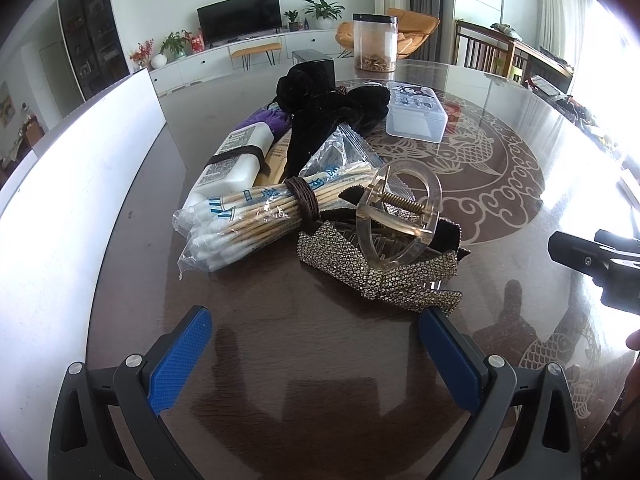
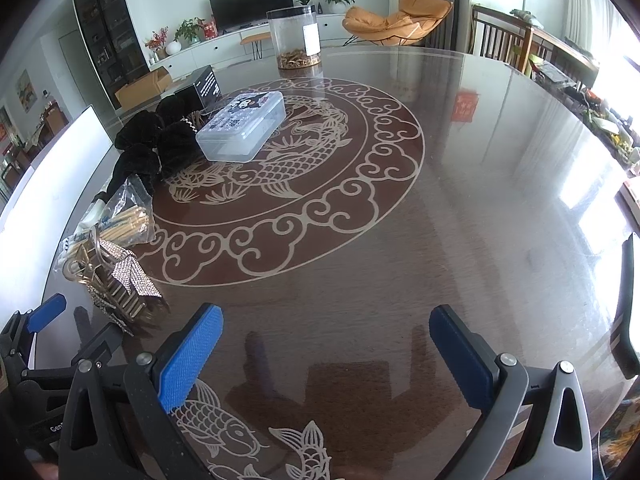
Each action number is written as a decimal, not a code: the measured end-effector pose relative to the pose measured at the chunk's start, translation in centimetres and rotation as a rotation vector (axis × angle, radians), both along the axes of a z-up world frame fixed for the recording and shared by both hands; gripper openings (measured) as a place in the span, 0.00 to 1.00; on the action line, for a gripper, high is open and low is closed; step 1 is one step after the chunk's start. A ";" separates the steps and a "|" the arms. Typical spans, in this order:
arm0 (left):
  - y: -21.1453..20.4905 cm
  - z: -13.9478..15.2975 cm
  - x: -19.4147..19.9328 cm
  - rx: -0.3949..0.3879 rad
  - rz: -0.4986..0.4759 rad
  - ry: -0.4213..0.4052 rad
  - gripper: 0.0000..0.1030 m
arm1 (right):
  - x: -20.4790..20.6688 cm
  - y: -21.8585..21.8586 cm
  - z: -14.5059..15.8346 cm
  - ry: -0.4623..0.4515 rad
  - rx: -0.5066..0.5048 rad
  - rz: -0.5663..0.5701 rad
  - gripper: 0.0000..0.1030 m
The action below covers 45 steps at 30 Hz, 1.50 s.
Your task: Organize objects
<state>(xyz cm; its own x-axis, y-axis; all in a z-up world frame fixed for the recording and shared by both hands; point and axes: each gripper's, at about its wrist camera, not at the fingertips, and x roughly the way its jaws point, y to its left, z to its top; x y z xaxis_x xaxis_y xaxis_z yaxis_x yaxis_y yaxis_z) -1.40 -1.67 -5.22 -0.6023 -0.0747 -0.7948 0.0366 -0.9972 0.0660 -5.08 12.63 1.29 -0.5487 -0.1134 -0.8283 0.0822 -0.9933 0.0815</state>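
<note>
1. At the far left a white board (image 1: 80, 168) stands on edge along the rim of the tabletop (image 1: 304, 344). It works as a backstop, so the clutter sits pushed up near it and not spread over the glass.
2. Next comes the pile itself. A white bottle (image 1: 236, 160) wrapped with a dark band lies flat, and against it rests a bag of cotton swabs (image 1: 248, 216) cinched by a brown hair tie. Bundling probably keeps the loose sticks from scattering.
3. A black velvet scrunchie (image 1: 332, 116) is draped over the back of the pile. In front of it a clear claw clip (image 1: 400, 216) sits on top of a rhinestone bow clip (image 1: 376, 268), so the claw clip would have to come off first.
4. The left tool (image 1: 316, 356) hovers low just in front of the bow clip, its blue pads spread wide with nothing between them. It looks lined up for a first pick from the pile.
5. Right of the pile a lidded clear plastic box (image 2: 240, 128) rests on the carp pattern, touching the scrunchie. It seems the likely home for the small items.
6. Beyond it a clear jar (image 2: 295, 38) stands upright, well apart.
7. The right tool (image 2: 328, 360) is also spread and empty, over bare glass well clear of everything, apparently waiting.
</note>
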 end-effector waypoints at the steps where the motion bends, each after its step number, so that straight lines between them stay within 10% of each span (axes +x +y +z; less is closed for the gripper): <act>1: 0.0 0.0 0.0 0.000 0.000 0.000 1.00 | 0.0 0.0 0.0 -0.002 -0.002 0.000 1.00; 45: -0.7 -0.2 -0.4 0.062 0.010 -0.020 1.00 | -1.1 -0.9 -1.2 -0.039 0.074 0.002 1.00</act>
<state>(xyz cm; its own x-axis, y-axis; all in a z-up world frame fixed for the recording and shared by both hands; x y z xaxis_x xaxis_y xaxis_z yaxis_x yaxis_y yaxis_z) -1.80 -2.32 -5.45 -0.5856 -0.0308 -0.8100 0.0453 -0.9990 0.0051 -6.15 11.74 0.07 -0.5159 -0.0519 -0.8551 0.0820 -0.9966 0.0110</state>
